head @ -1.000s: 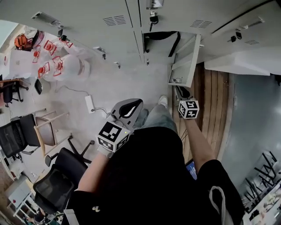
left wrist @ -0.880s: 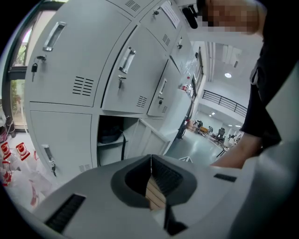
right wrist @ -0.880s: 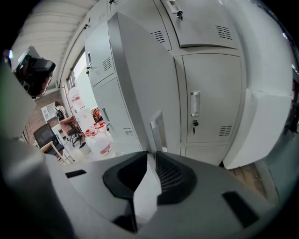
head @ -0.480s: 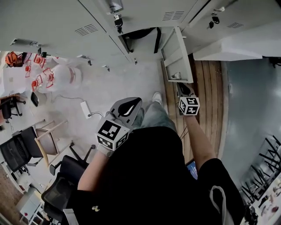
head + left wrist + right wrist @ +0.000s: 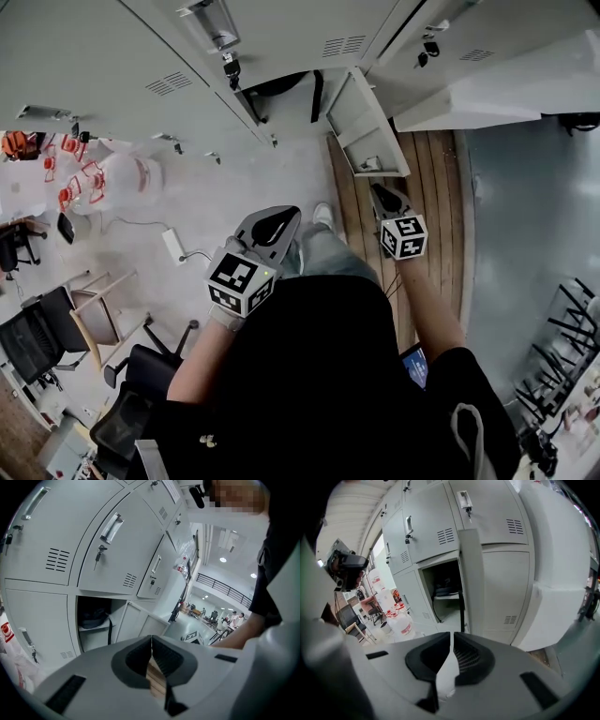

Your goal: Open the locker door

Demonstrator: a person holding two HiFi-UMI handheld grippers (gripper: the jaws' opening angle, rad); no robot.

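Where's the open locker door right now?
In the head view, the open locker door sticks out at top centre, right of its dark locker opening and just above the right gripper.

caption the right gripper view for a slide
Right gripper, jaws just closed empty, facing the open locker door, dark bag shelved inside

The person wears a black short-sleeved top (image 5: 319, 375), pale grey-blue trousers (image 5: 330, 253) and a light shoe (image 5: 322, 216). The left gripper (image 5: 151, 641) and the right gripper (image 5: 452, 637) are smooth grey shells with dark ribbed pads (image 5: 165, 658), and each carries a white cube (image 5: 241, 281) printed with black square markers.
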